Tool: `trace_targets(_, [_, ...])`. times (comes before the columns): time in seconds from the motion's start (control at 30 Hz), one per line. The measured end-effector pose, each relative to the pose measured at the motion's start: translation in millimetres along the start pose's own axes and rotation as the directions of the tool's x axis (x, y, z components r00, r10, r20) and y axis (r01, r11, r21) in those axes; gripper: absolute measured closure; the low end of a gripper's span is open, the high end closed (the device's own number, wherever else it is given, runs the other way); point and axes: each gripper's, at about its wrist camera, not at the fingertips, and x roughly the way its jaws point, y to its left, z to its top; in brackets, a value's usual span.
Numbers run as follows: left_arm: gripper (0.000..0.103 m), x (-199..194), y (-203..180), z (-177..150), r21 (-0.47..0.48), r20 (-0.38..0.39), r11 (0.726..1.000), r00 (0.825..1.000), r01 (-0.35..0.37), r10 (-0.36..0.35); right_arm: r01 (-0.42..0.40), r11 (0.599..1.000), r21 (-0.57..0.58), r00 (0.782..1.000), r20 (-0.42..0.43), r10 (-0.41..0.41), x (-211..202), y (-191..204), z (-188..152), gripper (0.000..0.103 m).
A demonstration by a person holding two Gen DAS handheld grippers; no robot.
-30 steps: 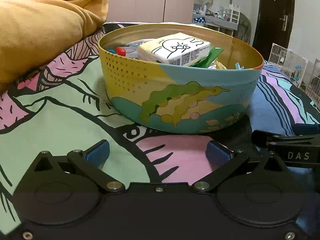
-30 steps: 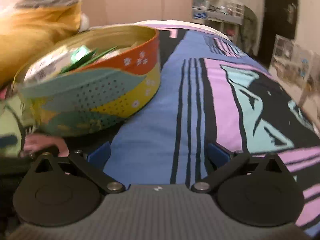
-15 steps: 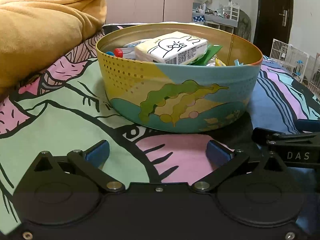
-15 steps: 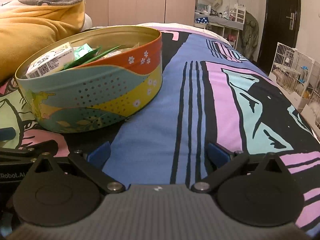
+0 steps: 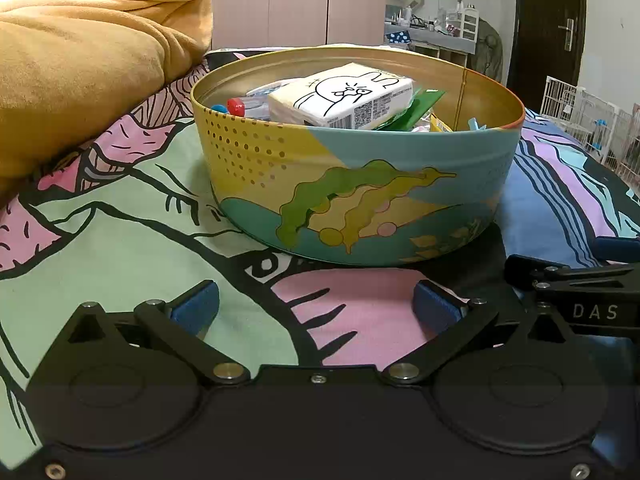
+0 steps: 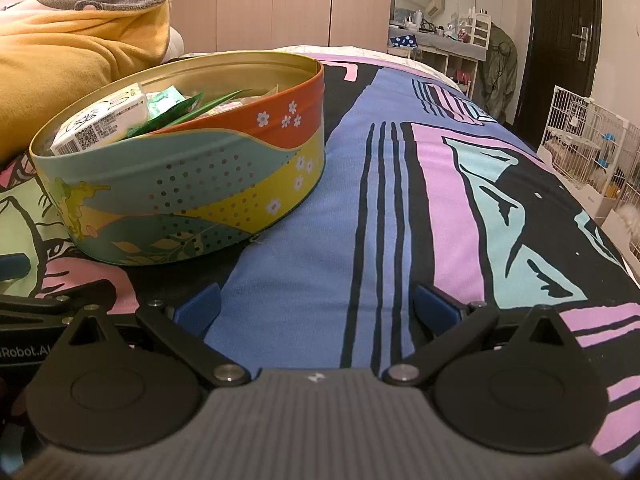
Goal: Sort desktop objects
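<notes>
Tin [image 5: 360, 184] sits mid-frame on the bed [image 6: 320, 220], seemingly full, tissue pack [image 5: 344, 94] on top; left tongs [image 5: 316, 304] and right tongs [image 6: 316, 304] spread, empty.

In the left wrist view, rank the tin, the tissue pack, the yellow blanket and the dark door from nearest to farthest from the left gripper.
From the left gripper:
1. Tin, straight ahead on the bedspread.
2. Tissue pack, inside the tin, lying on top.
3. Yellow blanket, left; its near edge may rival the pack, too close to call.
4. Dark door, far right.
</notes>
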Motion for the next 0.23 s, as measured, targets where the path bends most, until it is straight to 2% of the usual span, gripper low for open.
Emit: trace_targets(0.23, [0.0,-0.3,-0.5,-0.3,0.006,-0.001,1.0,1.0,-0.003,0.003,0.001,1.0,0.0,1.0,0.0,-0.001,0.0,0.1,-0.1,0.0])
